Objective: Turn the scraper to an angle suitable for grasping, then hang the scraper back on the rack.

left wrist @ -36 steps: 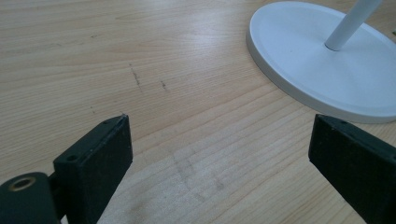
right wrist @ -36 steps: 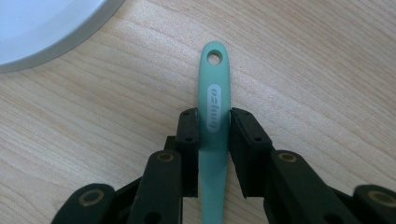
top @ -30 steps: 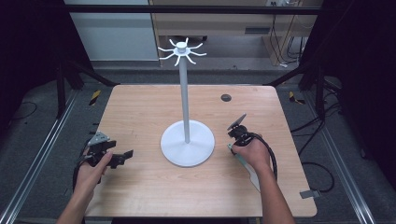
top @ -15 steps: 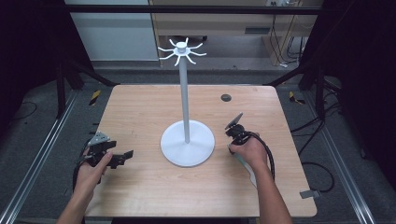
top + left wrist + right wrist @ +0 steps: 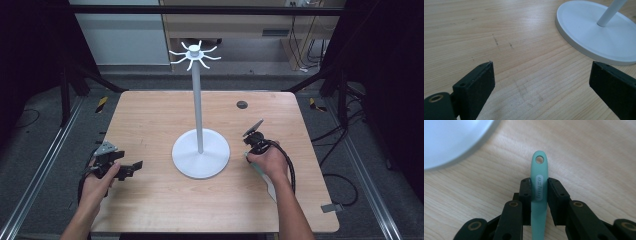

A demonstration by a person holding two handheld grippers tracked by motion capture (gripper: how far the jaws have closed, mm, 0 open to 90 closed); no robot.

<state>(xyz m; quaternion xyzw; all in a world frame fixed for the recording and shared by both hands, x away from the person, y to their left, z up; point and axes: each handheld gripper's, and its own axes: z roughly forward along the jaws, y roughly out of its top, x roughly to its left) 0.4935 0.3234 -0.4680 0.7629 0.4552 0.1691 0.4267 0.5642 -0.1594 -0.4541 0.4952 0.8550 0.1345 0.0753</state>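
While right gripper (image 5: 539,188) pinches teal handle (image 5: 539,192), stand (image 5: 200,155) separates spread left gripper (image 5: 541,82).

In the right gripper view, the green handle (image 5: 539,192) runs off the bottom edge between the black jaws, so its far end cannot be told; the raised lettering on it is too blurred to read. The white stand base (image 5: 451,140) is cut by the top and left edges there. In the left gripper view, the base (image 5: 596,32) and its pole (image 5: 610,12) leave the frame at top and right. In the high view, most of the handle is hidden under the right hand (image 5: 270,162).
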